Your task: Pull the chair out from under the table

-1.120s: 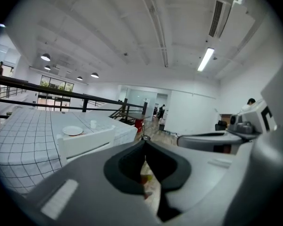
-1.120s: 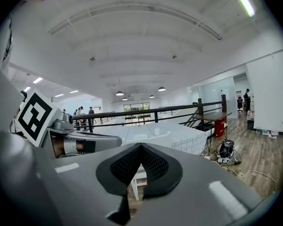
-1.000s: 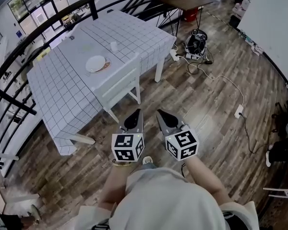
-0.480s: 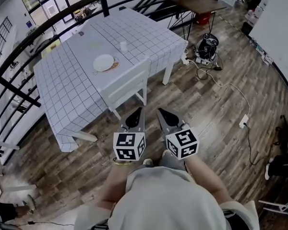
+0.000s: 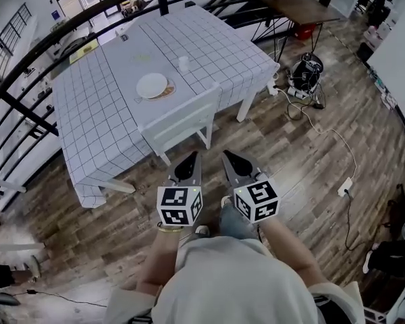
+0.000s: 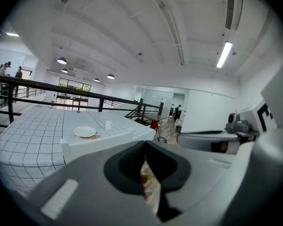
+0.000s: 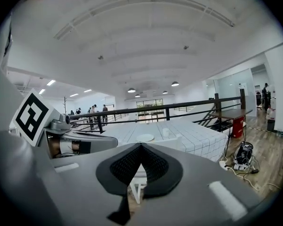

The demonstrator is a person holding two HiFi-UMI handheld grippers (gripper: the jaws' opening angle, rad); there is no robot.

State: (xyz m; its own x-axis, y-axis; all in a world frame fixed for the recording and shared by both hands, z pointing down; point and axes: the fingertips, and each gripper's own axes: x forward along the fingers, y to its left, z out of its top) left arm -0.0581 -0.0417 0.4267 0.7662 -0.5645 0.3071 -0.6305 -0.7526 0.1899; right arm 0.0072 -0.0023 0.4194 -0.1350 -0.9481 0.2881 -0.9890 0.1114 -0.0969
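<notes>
A white chair (image 5: 182, 120) stands pushed in under the table (image 5: 101, 113), which wears a white checked cloth; its backrest faces me. A plate (image 5: 152, 85) and a small cup (image 5: 183, 63) sit on the table. My left gripper (image 5: 196, 156) and right gripper (image 5: 225, 156) are held side by side, both shut and empty, a short way in front of the chair without touching it. In the left gripper view the chair back (image 6: 96, 142) shows just beyond the shut left gripper (image 6: 144, 149). The right gripper (image 7: 140, 148) points at the chair (image 7: 175, 141).
A black railing (image 5: 88, 20) runs behind the table. A wooden side table (image 5: 293, 7) stands at the back right. A tangle of cables and a power strip (image 5: 305, 73) lies on the wood floor to the right, with a cord trailing to a plug (image 5: 344, 186).
The table and chair have drawn nearer and shifted right in the head view as I step toward them. Both grippers stay shut and side by side.
</notes>
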